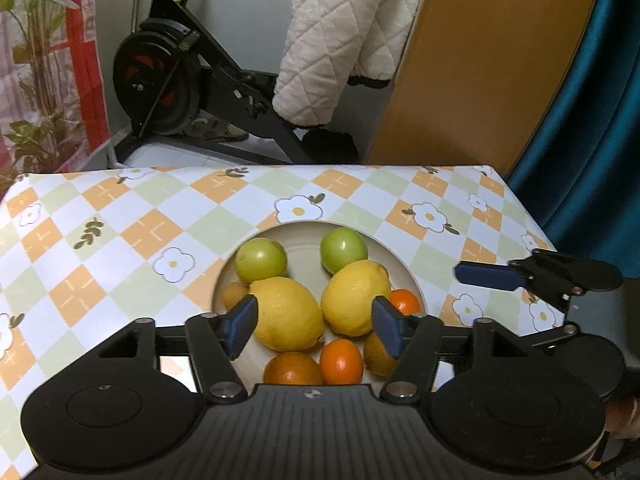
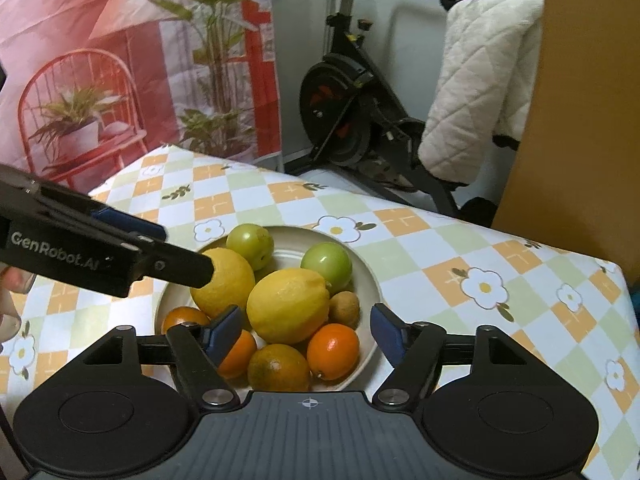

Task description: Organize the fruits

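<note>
A cream plate [image 1: 400,258] on the table holds two lemons [image 1: 286,314], two green round fruits [image 1: 344,250], several oranges [image 1: 342,360] and a small brown fruit [image 1: 234,294]. My left gripper [image 1: 314,328] hovers open over the plate's near side, its blue pads apart from the lemons below. In the right wrist view the same plate [image 2: 372,280] shows the lemons [image 2: 288,306], a green fruit [image 2: 326,262], an orange [image 2: 332,350] and the brown fruit [image 2: 344,308]. My right gripper [image 2: 305,334] is also open above the fruit with nothing between its pads.
A chequered cloth with flowers [image 1: 120,232] covers the table; its far edge drops to the floor. Behind it are an exercise bike [image 1: 168,80], a white quilted coat [image 1: 340,40], a wooden panel [image 1: 492,60] and a teal curtain [image 1: 592,120]. A person's hand [image 2: 12,280] shows at the left edge.
</note>
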Demonstrator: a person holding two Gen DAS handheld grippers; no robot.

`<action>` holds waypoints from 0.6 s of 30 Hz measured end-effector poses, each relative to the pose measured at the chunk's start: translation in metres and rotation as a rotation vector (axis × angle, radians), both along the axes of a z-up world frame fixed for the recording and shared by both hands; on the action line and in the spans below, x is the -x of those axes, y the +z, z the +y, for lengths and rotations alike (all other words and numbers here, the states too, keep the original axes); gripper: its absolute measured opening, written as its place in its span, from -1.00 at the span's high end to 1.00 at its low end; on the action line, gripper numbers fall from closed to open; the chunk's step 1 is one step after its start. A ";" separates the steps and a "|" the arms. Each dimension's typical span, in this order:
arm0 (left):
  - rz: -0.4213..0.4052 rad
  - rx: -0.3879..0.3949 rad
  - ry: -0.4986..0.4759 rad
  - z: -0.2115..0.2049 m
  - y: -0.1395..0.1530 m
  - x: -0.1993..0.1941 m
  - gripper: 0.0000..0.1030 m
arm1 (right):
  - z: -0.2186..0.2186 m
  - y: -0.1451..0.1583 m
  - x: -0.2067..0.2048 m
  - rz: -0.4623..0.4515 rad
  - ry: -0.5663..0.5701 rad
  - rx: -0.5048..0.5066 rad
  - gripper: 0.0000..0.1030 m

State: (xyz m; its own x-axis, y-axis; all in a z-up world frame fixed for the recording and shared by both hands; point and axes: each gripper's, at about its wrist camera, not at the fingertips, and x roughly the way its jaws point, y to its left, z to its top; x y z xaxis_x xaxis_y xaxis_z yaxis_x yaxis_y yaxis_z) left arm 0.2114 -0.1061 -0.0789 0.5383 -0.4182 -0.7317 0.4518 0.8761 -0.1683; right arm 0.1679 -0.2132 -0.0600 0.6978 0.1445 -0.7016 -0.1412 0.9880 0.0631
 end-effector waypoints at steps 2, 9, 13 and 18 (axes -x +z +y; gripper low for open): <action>-0.008 -0.003 0.008 0.004 0.003 0.003 -0.29 | 0.000 0.004 0.004 -0.008 -0.012 -0.007 -0.43; -0.051 -0.022 0.032 0.011 0.015 0.016 -0.46 | 0.000 0.020 0.019 -0.034 -0.055 -0.026 -0.68; -0.086 -0.043 0.052 0.014 0.024 0.024 -0.52 | 0.001 0.029 0.027 -0.054 -0.081 -0.040 -0.80; -0.130 -0.062 0.086 0.016 0.035 0.033 -0.61 | 0.003 0.038 0.036 -0.069 -0.116 -0.040 -0.94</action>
State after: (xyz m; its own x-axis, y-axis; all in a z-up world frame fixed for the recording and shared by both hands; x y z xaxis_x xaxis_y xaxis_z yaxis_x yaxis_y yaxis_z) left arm 0.1783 -0.0902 -0.0444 0.6620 -0.3230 -0.6763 0.3896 0.9192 -0.0577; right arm 0.1316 -0.2099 -0.0223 0.7577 0.0873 -0.6468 -0.0319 0.9948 0.0969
